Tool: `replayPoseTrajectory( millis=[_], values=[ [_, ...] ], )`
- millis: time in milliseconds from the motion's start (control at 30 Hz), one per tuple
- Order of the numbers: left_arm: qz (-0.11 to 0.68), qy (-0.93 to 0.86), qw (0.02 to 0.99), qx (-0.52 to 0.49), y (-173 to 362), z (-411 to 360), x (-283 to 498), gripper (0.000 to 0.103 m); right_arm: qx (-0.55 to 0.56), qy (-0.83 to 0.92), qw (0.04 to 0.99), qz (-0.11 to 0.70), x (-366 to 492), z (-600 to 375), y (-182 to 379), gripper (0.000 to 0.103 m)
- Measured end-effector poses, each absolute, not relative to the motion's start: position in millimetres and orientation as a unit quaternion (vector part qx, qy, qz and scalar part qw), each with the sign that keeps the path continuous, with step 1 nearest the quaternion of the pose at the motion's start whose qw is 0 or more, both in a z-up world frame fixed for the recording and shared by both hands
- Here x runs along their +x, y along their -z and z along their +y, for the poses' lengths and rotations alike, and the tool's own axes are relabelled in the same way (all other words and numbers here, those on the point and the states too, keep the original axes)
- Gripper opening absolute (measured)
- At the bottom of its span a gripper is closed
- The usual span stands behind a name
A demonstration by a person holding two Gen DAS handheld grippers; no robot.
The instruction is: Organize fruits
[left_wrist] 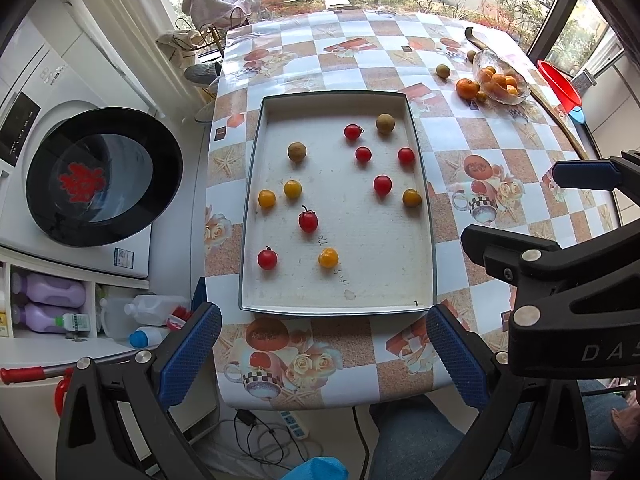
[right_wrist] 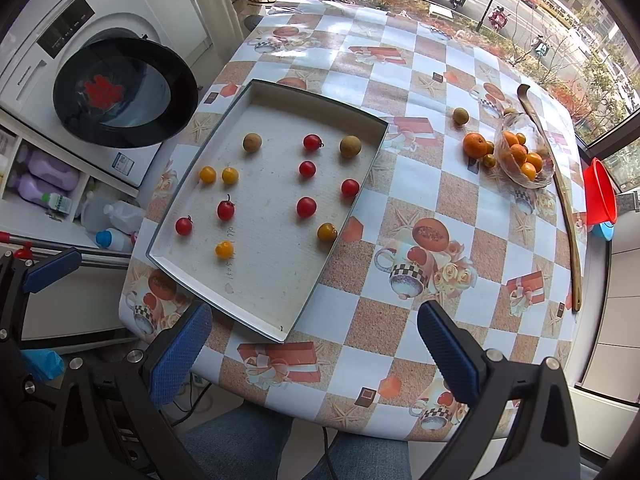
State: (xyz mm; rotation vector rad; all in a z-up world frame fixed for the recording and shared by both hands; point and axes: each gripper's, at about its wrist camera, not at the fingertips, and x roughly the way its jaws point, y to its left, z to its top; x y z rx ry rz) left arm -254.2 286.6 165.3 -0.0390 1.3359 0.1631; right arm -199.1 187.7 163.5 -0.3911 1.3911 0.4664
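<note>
The left gripper (left_wrist: 324, 354) and the right gripper (right_wrist: 314, 356) are both wide open and hold nothing. A flat white tray (left_wrist: 420, 152) lies on the table (right_wrist: 400, 208). Red tomatoes (left_wrist: 308, 221), yellow tomatoes (left_wrist: 328, 258) and brown fruits (left_wrist: 297, 151) lie spread out in it. Oranges sit in a glass bowl (right_wrist: 522, 184) far off

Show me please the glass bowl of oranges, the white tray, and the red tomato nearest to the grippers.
glass bowl (right_wrist: 540, 182), right wrist view, near rim.
white tray (left_wrist: 360, 280), left wrist view, bare floor.
red tomato (left_wrist: 267, 259), left wrist view, centre of its skin.
</note>
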Motion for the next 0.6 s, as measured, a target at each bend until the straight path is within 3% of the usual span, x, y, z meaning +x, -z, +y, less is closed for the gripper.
replayPoseTrajectory(
  millis=[600],
  values=[
    [0.61, -0.076, 0.788, -0.024, -167.3, 286.3, -255.5, 0.103, -0.178, -0.214, 0.724, 0.631, -199.5, 188.2, -163.5, 0.103]
  ],
)
